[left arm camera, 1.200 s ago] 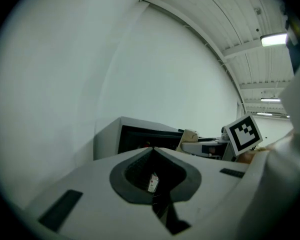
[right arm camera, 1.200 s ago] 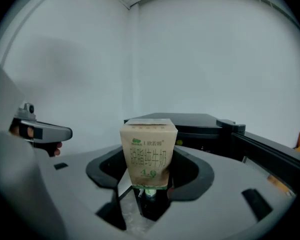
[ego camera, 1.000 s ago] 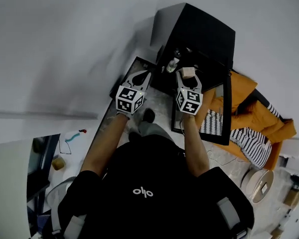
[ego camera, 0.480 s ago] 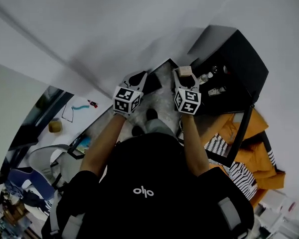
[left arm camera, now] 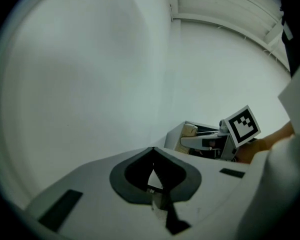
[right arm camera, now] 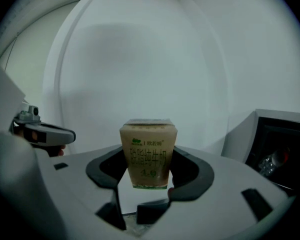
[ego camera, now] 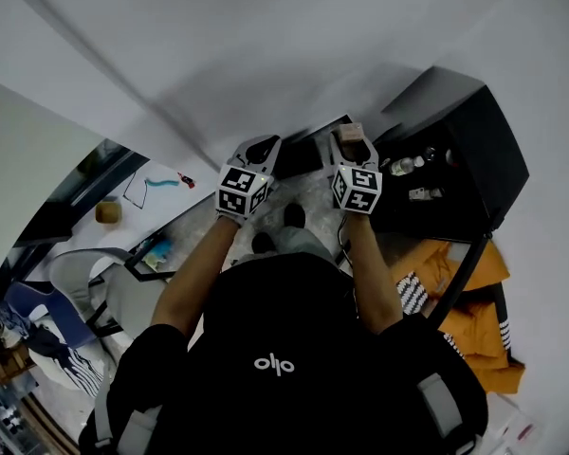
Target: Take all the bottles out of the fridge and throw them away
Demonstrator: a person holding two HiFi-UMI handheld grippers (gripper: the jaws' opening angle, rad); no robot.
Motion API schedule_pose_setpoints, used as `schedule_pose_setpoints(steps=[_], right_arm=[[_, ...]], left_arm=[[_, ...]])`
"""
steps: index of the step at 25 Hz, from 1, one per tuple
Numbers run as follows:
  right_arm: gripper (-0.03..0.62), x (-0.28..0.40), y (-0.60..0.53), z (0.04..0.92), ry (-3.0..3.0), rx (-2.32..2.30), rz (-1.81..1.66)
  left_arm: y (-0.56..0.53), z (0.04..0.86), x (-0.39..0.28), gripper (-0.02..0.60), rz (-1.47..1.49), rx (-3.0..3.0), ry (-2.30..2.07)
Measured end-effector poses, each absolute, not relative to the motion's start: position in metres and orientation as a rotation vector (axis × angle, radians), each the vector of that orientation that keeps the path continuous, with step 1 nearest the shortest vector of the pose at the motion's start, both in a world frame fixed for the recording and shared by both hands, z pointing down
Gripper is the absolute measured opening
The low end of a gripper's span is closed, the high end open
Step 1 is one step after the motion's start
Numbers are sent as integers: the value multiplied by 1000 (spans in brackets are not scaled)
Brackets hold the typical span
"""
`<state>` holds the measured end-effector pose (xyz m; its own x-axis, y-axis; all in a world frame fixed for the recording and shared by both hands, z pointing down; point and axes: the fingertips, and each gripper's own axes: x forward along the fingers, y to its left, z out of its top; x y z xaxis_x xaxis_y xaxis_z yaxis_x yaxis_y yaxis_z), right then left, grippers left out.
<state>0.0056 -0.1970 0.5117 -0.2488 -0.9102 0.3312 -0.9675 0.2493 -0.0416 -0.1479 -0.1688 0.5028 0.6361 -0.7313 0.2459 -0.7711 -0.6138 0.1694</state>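
Gripping a beige carton (right arm camera: 148,154) upright, your right gripper (ego camera: 354,148) has its jaws spread wide, pads pressed on its sides. Your left gripper (left arm camera: 152,154) is fully closed, nothing in it. Black fridge (ego camera: 474,121) sits open to your right, bottles (ego camera: 403,166) inside, apart from both grippers.
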Motion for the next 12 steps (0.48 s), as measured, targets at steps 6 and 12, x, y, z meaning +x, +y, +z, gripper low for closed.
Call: schedule_pose_setpoints(steps=[6,12], right_arm=[[256,5,-210,545,-2282,1666,365],[256,17,-224,589,-2252,1615,393]], left_arm=[[-179,527,-144,0,254,2550,-1234],[-187,567,-136,2,319,2512,-1213]])
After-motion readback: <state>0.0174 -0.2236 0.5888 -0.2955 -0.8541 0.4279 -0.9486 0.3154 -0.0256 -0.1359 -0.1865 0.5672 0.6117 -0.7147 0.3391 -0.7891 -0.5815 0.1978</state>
